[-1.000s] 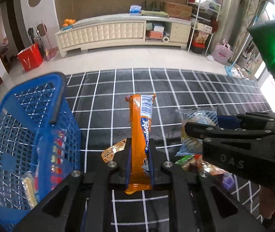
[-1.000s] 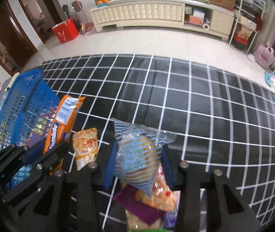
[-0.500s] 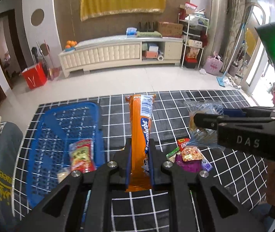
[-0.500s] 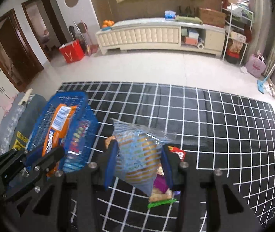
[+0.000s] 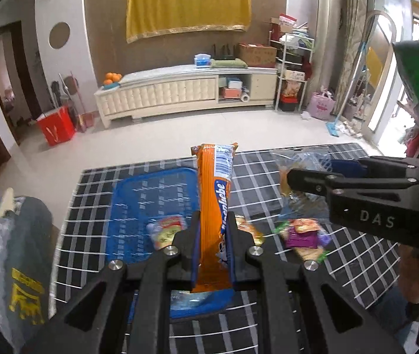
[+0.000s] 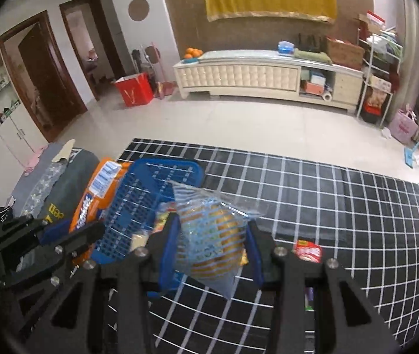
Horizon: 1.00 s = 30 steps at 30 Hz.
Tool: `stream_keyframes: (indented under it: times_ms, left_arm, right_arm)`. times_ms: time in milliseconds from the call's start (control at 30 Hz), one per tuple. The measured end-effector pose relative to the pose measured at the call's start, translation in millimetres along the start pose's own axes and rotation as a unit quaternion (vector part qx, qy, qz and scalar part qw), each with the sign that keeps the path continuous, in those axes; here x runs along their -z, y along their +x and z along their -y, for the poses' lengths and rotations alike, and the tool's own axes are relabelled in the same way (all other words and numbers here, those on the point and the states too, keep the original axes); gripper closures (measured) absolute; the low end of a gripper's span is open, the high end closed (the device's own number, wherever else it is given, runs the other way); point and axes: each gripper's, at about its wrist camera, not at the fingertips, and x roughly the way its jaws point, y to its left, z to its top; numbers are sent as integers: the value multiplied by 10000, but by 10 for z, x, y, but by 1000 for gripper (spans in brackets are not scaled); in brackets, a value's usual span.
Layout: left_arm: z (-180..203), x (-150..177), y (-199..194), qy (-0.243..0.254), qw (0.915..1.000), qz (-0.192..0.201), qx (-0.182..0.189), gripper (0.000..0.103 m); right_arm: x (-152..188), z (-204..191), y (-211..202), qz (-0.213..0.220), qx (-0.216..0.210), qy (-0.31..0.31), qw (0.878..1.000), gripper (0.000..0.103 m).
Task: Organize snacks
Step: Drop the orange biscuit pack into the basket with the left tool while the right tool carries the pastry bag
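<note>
My left gripper (image 5: 213, 230) is shut on a long orange snack pack (image 5: 214, 194), held upright above the blue basket (image 5: 138, 206) on the black checked mat. The basket holds a red and yellow packet (image 5: 166, 231). My right gripper (image 6: 211, 242) is shut on a clear bag with blue stripes and golden biscuits (image 6: 209, 236), above the basket's right edge (image 6: 162, 183). In the left wrist view the right gripper (image 5: 300, 177) and its bag (image 5: 303, 162) hang at the right. In the right wrist view the left gripper (image 6: 85, 233) with the orange pack (image 6: 97, 194) is at the left.
Loose snacks lie on the mat right of the basket: a purple packet (image 5: 300, 239) and a red packet (image 6: 308, 250). Folded grey clothing (image 5: 24, 250) lies left of the mat. A white cabinet (image 5: 180, 94) and a red bag (image 5: 57, 125) stand far across the tiled floor.
Both grippers have risen with their snacks, so the mat and basket look smaller and farther below. The left gripper has shifted from beside the basket to over it.
</note>
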Motion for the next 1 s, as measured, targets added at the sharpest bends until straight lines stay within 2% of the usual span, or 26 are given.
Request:
stream_keyframes:
  times_ms: [200,367,433,533,900,1000]
  left_arm:
    - [-402,-59,-55,71,9999,-73,-120,90]
    - [-669,-88,62,103,9996,-250,-60,90]
    - [-747,-89,168,192,9989,-420,81,90]
    - [-885,-131,385,55,9969,-693,362,90]
    - [-1042,-78,1256,-91,9864,-1457,756,90]
    - [-990,-48,1435,-60,9848,-1594,681,90]
  right_arm:
    - [-111,-327,108,30,-97,-128,9999,56]
    - [-174,-545,372,-140,-167,-198,9996,56]
    - [-195,-594,491,-246,-157,-166,9994,56]
    - [-244,-609,658,-360,-135,-117,9992,56]
    - [-229,-462,1184,-813,52,131,9966,56]
    - [-194,-411,1260,-895,67,179,9958,56]
